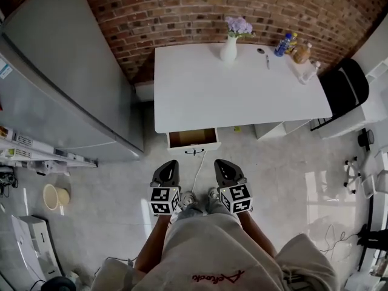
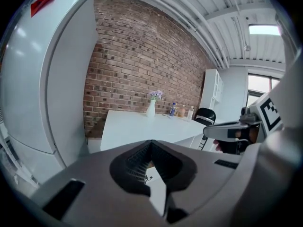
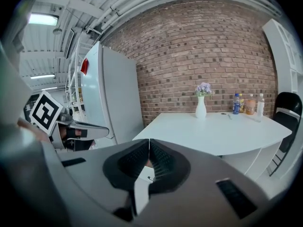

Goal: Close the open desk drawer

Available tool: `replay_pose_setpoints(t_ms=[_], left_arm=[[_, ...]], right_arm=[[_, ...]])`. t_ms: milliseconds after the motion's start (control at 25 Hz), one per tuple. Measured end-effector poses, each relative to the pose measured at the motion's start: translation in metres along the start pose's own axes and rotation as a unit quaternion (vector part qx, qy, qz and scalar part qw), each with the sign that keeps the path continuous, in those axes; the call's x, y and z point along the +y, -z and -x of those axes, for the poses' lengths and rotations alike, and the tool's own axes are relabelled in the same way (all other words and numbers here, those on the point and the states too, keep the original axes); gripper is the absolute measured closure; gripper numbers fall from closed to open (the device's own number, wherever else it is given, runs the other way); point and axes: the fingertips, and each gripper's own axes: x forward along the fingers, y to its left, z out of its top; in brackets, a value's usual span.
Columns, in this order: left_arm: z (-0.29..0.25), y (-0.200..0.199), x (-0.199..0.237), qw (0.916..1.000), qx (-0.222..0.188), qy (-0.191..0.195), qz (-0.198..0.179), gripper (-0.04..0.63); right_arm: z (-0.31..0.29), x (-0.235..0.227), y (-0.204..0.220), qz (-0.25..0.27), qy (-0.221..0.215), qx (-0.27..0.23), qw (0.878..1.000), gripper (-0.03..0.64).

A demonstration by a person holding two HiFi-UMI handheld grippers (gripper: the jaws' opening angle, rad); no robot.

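Note:
The white desk (image 1: pixel 200 96) stands against the brick wall, and its drawer (image 1: pixel 193 139) is pulled out at the front left, showing a brown inside and a dark handle (image 1: pixel 194 152). My left gripper (image 1: pixel 168 169) and right gripper (image 1: pixel 222 165) hang side by side over the floor, a short way in front of the drawer, both shut with nothing between the jaws. In the left gripper view the shut jaws frame the desk (image 2: pixel 142 126). The right gripper view shows the same desk (image 3: pixel 213 131) beyond its shut jaws.
A tall grey fridge (image 1: pixel 54 83) stands left of the desk. On the desk are a white vase with flowers (image 1: pixel 229 46) and bottles (image 1: pixel 285 43). A black chair (image 1: pixel 344 88) sits at the right. A cable (image 1: pixel 197 176) runs across the floor below the drawer.

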Motion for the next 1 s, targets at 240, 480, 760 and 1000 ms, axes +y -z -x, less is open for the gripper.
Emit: replay_pose_setpoints(t_ms=[240,480,760,1000], left_arm=[[-0.022,-0.004,-0.007,0.9997,0.009,-0.024,0.003,0.583],[-0.033,0.005,-0.009,0.9992,0.026,-0.029,0.009,0.583],[-0.042,0.054,0.003,0.997,0.067,-0.027,0.028,0.583],[-0.05,0.103,0.007,0.9954,0.087,-0.016,0.035,0.583]], right_arm=[[-0.017,-0.026,-0.013,0.009,-0.028,-0.002,1.0,0.598],[-0.031,-0.038,-0.006,0.006,-0.042,0.016,0.999,0.598],[-0.044,-0.032,0.049,-0.019,-0.055,0.068,0.996,0.598],[-0.054,-0.024,0.104,-0.026,-0.052,0.1,0.993,0.6]])
